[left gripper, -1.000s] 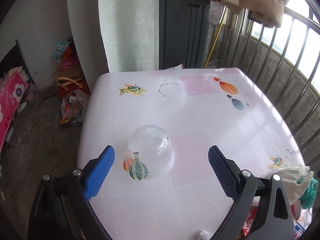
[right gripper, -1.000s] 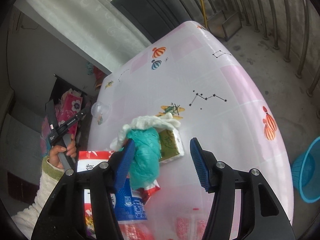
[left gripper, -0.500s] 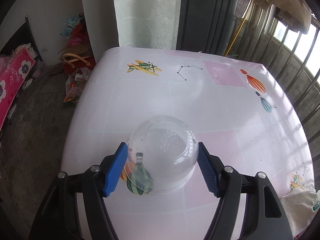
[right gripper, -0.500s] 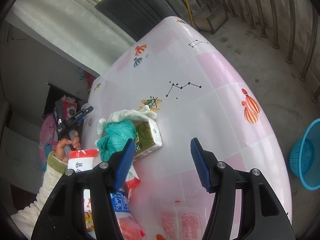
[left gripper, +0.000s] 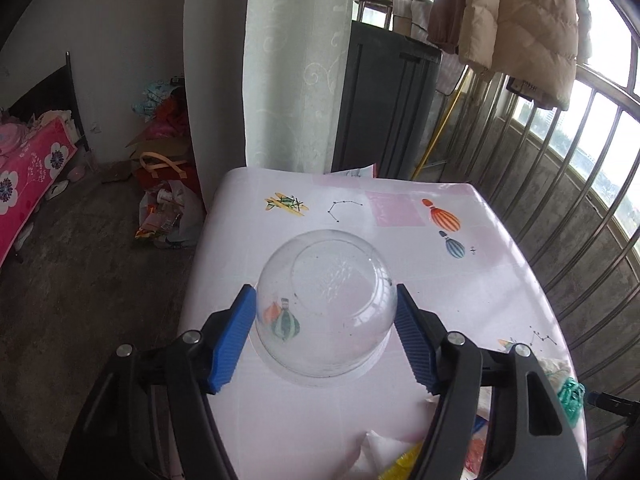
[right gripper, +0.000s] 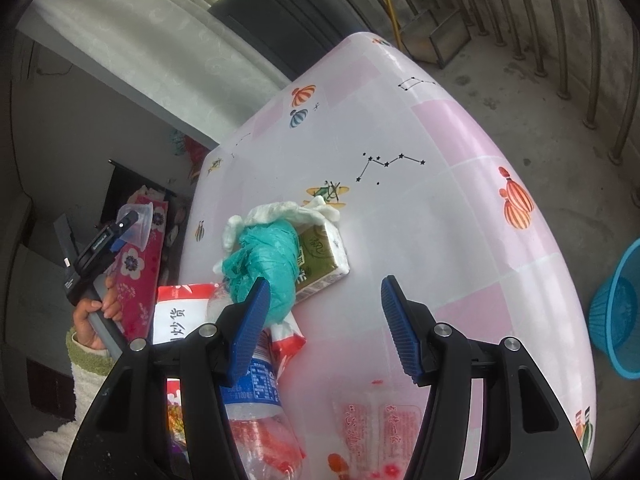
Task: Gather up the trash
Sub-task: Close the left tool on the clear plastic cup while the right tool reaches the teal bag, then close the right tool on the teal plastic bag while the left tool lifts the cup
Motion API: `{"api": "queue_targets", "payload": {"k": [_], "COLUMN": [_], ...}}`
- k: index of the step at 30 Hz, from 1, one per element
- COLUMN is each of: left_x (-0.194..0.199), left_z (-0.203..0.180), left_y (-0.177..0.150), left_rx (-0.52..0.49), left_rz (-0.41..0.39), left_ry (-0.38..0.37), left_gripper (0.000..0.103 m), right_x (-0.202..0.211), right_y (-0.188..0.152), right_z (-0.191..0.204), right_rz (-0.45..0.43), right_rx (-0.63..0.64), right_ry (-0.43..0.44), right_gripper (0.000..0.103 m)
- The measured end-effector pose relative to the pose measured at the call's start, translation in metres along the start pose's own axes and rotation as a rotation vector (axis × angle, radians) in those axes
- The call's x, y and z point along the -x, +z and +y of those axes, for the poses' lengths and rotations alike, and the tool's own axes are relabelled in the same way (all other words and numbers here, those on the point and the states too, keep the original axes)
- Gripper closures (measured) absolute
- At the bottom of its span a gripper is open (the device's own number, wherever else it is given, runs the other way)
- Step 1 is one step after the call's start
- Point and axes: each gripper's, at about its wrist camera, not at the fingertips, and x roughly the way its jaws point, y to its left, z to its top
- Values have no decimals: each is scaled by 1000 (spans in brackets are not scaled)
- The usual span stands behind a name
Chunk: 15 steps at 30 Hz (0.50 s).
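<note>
A clear plastic cup [left gripper: 326,268], upside down, sits between the blue pads of my left gripper [left gripper: 324,296], which is shut on it and holds it above the pink table [left gripper: 460,292]. In the right wrist view that cup [right gripper: 138,220] hangs off the table's left side, in the gripper held by a hand [right gripper: 94,312]. My right gripper [right gripper: 325,283] stands open, nothing between its fingers, over a trash pile: a teal plastic bag [right gripper: 266,260], white tissue [right gripper: 288,210], a green tissue pack [right gripper: 322,256], a plastic bottle [right gripper: 256,396] and a pink wrapper [right gripper: 376,432].
A blue basket [right gripper: 618,312] stands on the floor right of the table. Metal railing [left gripper: 560,184] runs along the far right, with a dark cabinet [left gripper: 384,108] and curtain [left gripper: 296,64] behind the table. Bags [left gripper: 168,208] lie on the floor at the left.
My left gripper moved up to the cup, its jaws narrowed onto it, and it lifted the cup off the table. The right gripper has barely moved.
</note>
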Motion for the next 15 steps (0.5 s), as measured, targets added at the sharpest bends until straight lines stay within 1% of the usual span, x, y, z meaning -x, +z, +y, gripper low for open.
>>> {"api": "queue_targets", "payload": {"k": [4, 6, 7, 11, 15], "left_x": [53, 75, 84, 113, 129], "left_z": [-7, -11, -13, -24, -37], "left_y": [-18, -33, -41, -79, -112], "left_rx": [21, 41, 53, 94, 113], "left_rz": [-35, -41, -43, -49, -54], "left_ry": [-49, -82, -93, -134, -144], "left_gripper": [36, 36, 36, 36, 36], "right_x": [-1, -3, -5, -16, -27], "right_y": [-3, -2, -2, 5, 12], "right_z": [10, 16, 19, 29, 37], "right_rz": [5, 11, 15, 27, 50], "right_rx": [32, 48, 58, 92, 114], "right_ry": [34, 52, 61, 75, 94], "right_gripper": [47, 45, 42, 30, 29]}}
